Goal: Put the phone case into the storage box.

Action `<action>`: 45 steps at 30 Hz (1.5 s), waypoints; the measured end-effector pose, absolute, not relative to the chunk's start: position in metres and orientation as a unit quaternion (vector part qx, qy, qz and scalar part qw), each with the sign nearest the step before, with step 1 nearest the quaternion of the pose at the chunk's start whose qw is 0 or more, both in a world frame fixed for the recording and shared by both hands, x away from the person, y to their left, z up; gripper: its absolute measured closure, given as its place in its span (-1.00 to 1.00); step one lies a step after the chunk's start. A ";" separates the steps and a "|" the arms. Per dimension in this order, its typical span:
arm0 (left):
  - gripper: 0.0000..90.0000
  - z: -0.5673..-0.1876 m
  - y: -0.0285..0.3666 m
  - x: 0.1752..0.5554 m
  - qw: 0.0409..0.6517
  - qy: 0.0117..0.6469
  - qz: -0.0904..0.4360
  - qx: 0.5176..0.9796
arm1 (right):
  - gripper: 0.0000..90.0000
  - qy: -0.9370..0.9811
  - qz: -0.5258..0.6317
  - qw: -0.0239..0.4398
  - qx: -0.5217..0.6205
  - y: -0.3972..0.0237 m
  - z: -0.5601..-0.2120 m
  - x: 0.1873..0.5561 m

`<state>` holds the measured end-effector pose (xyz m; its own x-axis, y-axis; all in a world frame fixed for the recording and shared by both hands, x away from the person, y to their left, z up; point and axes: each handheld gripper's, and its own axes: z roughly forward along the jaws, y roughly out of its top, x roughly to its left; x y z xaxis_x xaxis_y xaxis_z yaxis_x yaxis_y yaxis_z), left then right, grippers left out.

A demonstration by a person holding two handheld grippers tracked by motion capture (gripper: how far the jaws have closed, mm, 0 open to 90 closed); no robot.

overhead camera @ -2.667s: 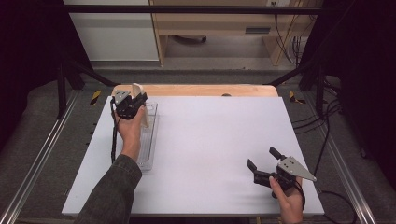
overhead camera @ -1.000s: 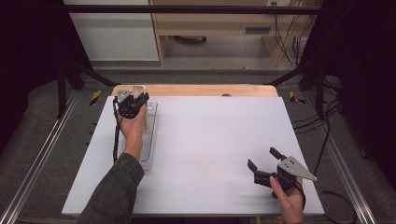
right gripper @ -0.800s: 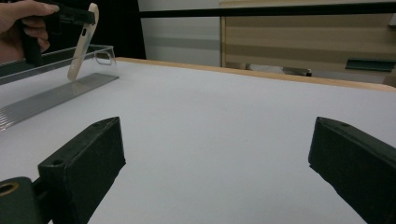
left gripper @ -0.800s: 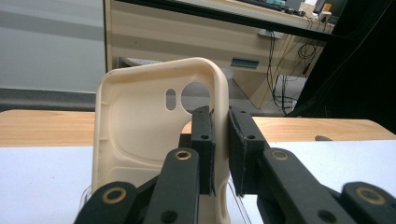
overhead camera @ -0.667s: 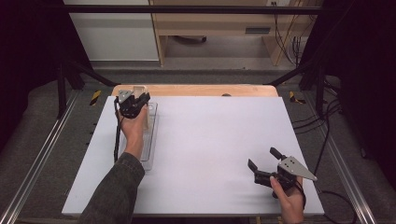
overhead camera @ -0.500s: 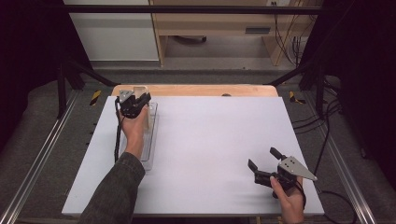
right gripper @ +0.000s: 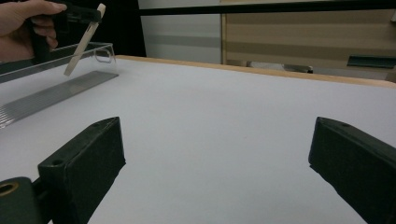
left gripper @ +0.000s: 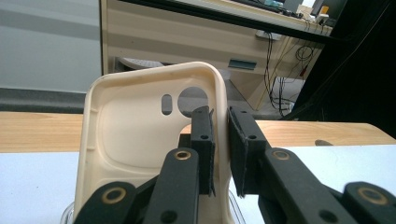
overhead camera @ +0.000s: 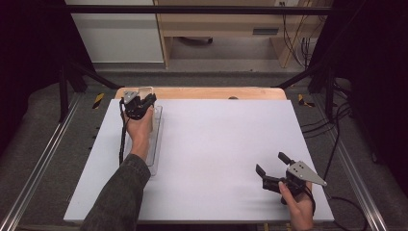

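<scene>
A cream phone case [left gripper: 135,126] with a round and an oval camera hole stands upright, lifted off the table. My left gripper [left gripper: 220,140] is shut on its right side wall. In the high view the left gripper [overhead camera: 139,103] holds the case [overhead camera: 144,90] over the far end of a clear plastic tray [overhead camera: 156,144] at the table's left. In the right gripper view the case [right gripper: 84,39] hangs tilted above the tray [right gripper: 56,88]. My right gripper [overhead camera: 270,162] rests near the front right of the table, wide open with nothing between its jaws [right gripper: 215,163].
A white board [overhead camera: 216,134] covers the tabletop, with a wooden strip [overhead camera: 207,93] along the far edge. Metal rails [overhead camera: 43,159] run along both sides. Cables [overhead camera: 337,120] lie on the floor at the right.
The left gripper with the case has drifted slightly to the right over the tray's far end. The right gripper has not moved.
</scene>
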<state>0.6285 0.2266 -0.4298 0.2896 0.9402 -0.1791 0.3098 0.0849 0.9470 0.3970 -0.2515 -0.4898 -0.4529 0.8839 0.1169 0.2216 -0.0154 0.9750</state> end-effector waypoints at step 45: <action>0.57 -0.430 0.221 0.625 0.522 0.487 0.298 0.633 | -0.93 0.639 0.566 0.291 0.432 -0.251 -0.489 0.396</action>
